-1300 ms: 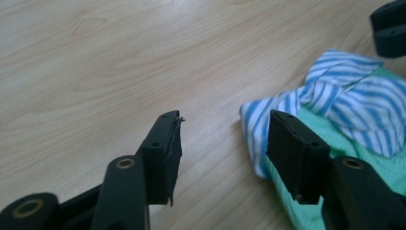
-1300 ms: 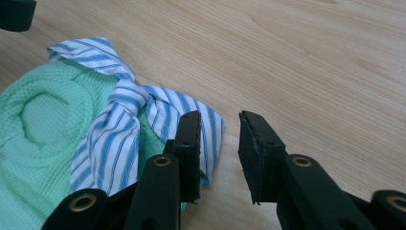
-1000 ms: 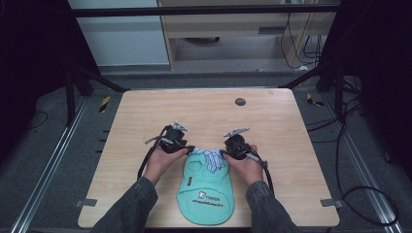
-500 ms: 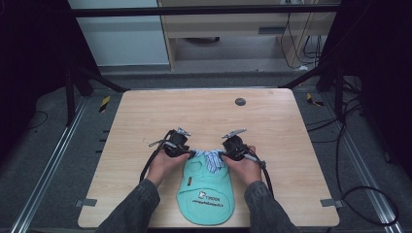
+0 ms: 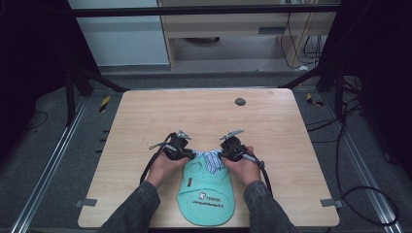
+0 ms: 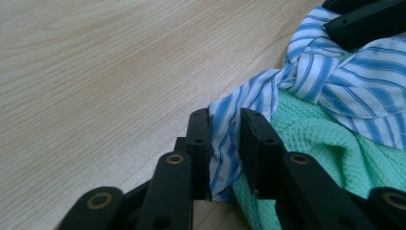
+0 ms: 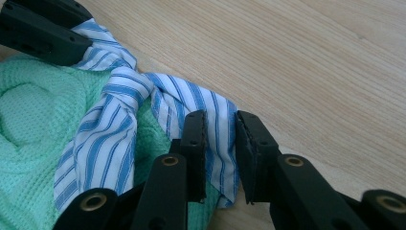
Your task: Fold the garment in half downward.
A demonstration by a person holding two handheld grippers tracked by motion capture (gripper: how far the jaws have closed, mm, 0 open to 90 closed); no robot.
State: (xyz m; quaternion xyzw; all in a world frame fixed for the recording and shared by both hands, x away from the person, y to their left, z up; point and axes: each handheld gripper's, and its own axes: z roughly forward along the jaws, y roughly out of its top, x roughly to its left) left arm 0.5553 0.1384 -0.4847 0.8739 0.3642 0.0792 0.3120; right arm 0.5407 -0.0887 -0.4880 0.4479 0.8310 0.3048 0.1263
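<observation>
while both forearms are reaching in from the near edge of the bench (image 5: 145, 121), the left hand-held gripper (image 5: 187, 153) is clenching on the left corner of the blue-and-white striped collar (image 5: 210, 159), its jaws having just been closing with the cloth between them. the right hand-held gripper (image 5: 224, 153) is clenching on the collar's right corner, its jaws also having just been closing on the fabric. the collar is belonging to a small mint-green knitted garment (image 5: 206, 194) that is lying flat near the bench's front edge, between the two hands. in the left gripper view the striped cloth (image 6: 225, 143) is sitting pinched between the pads; in the right gripper view the stripes (image 7: 218, 143) are sitting likewise.
</observation>
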